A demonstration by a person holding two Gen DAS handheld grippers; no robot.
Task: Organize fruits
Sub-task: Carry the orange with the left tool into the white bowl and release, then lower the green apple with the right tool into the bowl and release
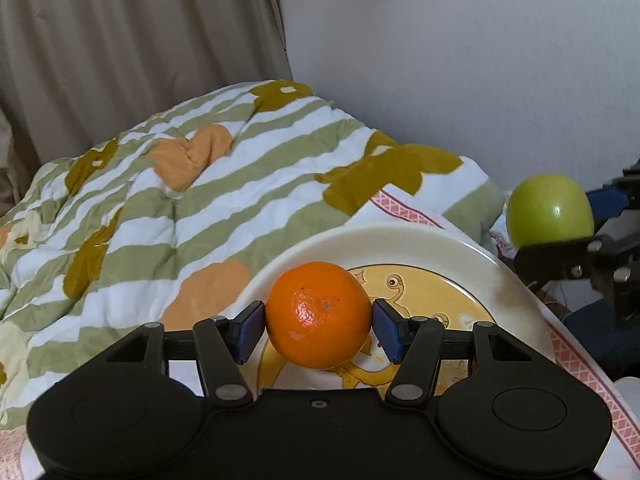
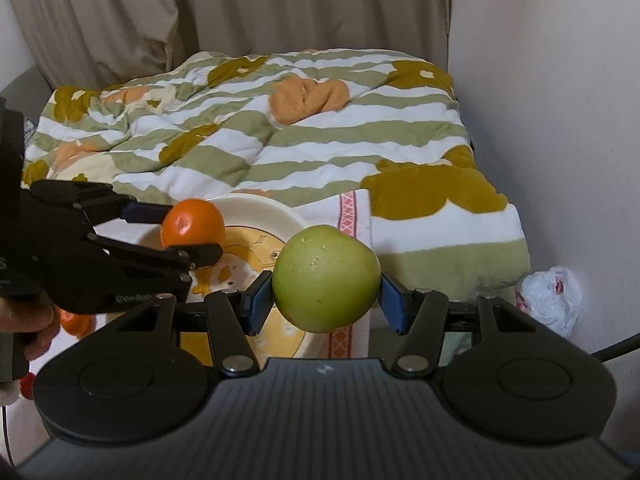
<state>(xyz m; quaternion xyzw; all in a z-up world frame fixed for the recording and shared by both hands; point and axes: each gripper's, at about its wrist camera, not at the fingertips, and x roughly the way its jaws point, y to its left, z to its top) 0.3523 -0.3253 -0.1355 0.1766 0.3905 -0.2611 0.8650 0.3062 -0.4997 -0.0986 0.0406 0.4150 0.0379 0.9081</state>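
Left wrist view: my left gripper (image 1: 319, 322) clamps the orange (image 1: 319, 314) above the plate (image 1: 516, 300); my right gripper (image 2: 326, 298) clamps the green apple (image 2: 326, 279).

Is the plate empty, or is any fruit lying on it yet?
Apparently empty: the plate shows only its printed picture; the orange is gripped above it.

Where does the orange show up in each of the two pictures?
Left wrist view: the orange sits low in the centre, clamped in the left gripper.
Right wrist view: the orange is at middle left, in the same gripper.
Shared landmark: the cream plate with yellow drawings, beneath it in both views.
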